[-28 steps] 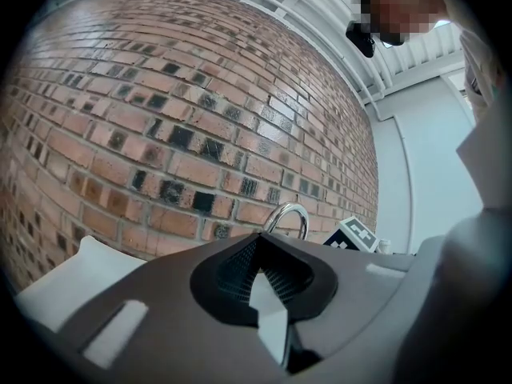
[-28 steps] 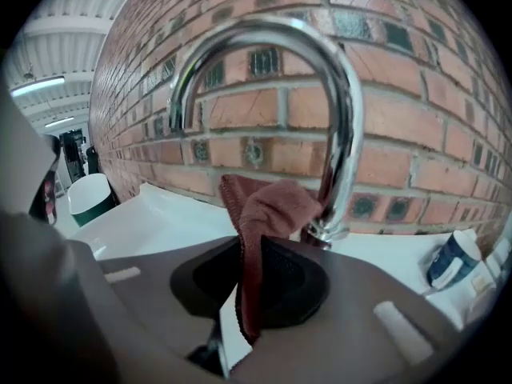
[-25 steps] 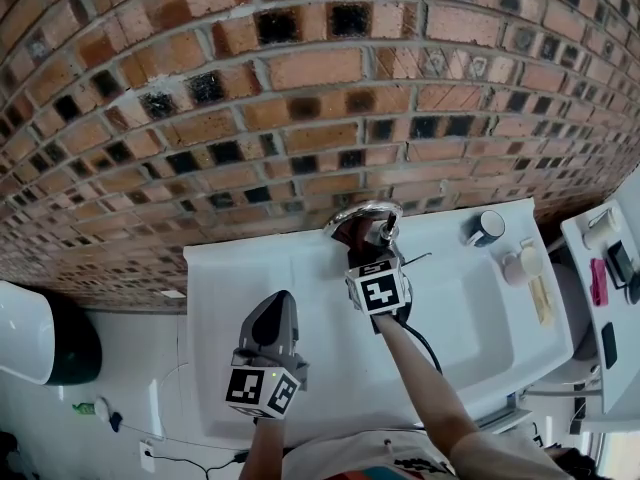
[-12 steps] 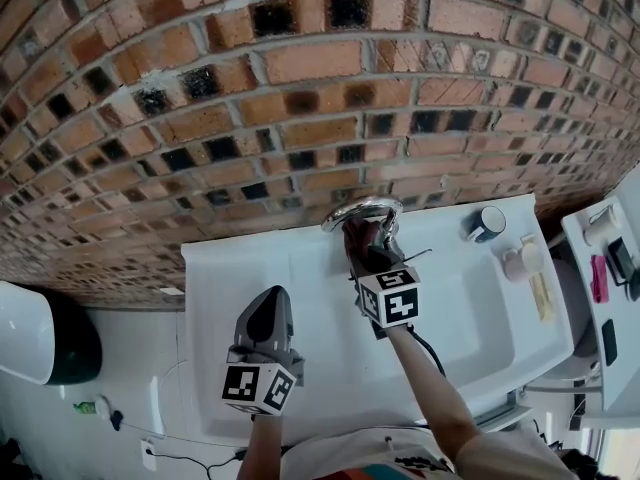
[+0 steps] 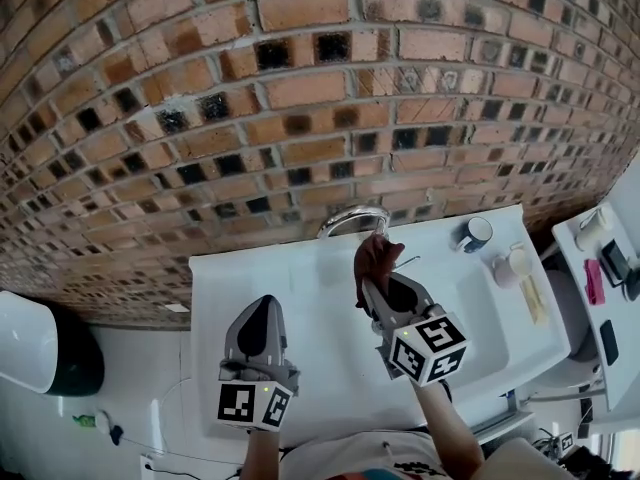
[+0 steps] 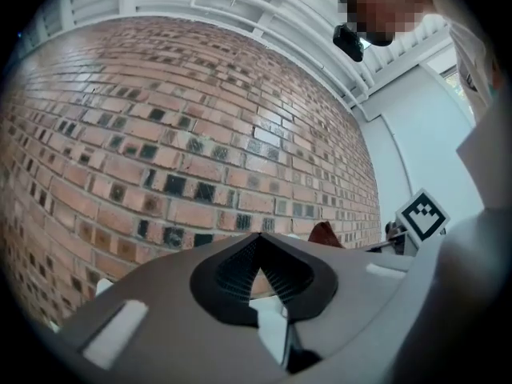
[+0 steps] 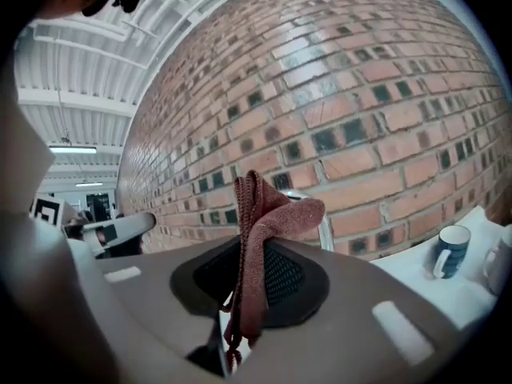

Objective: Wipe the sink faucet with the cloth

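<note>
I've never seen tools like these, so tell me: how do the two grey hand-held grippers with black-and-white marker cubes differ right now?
The right gripper is shut on a reddish-brown cloth; the left gripper is shut on nothing. The right gripper reaches up close to the curved chrome faucet, while the left gripper hangs back over the left side of the white sink. Both share the same grey build.

A red-brown brick wall point(image 5: 300, 88) with dark inset squares rises behind the white sink counter point(image 5: 230, 298), and a white side unit point(image 5: 600, 298) stands near the counter's right edge. Off its left edge lies a plain white surface point(image 5: 130, 368). Overhead, a white slatted ceiling point(image 7: 88, 62) carries a lit strip light point(image 7: 66, 149).
</note>
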